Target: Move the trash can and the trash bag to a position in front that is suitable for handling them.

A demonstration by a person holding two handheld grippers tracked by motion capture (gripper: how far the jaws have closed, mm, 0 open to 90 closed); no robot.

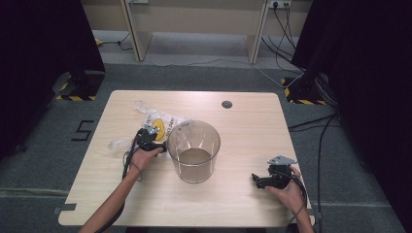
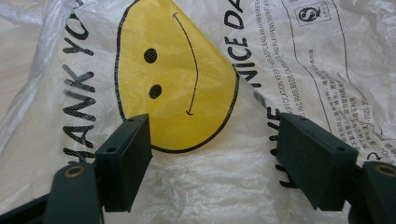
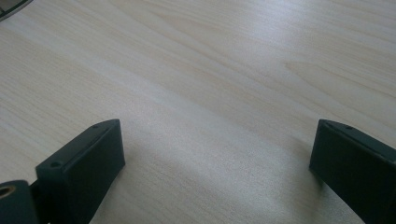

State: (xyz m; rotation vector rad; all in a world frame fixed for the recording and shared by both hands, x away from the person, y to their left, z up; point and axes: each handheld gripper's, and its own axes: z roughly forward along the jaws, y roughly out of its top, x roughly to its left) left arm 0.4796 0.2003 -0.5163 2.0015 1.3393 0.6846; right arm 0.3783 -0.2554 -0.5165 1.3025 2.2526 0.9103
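A crumpled clear plastic bag [image 1: 156,121] with a yellow smiley face and black lettering lies on the table to the left of a clear round bin [image 1: 212,145]. My left gripper [image 1: 149,132] is right over the bag. In the left gripper view its jaws [image 2: 212,140] stand wide apart, with the bag [image 2: 177,84] spread under and between them and no pad pressing on it. My right gripper [image 1: 257,180] rests low at the table's front right. Its jaws [image 3: 215,149] are open over bare wood with nothing between them.
The wooden table [image 1: 243,126] has a small round cable hole [image 1: 227,104] near its far edge. The bin stands upright at the middle of the table, between the two hands. Cables and dark stands sit on the floor beyond the table.
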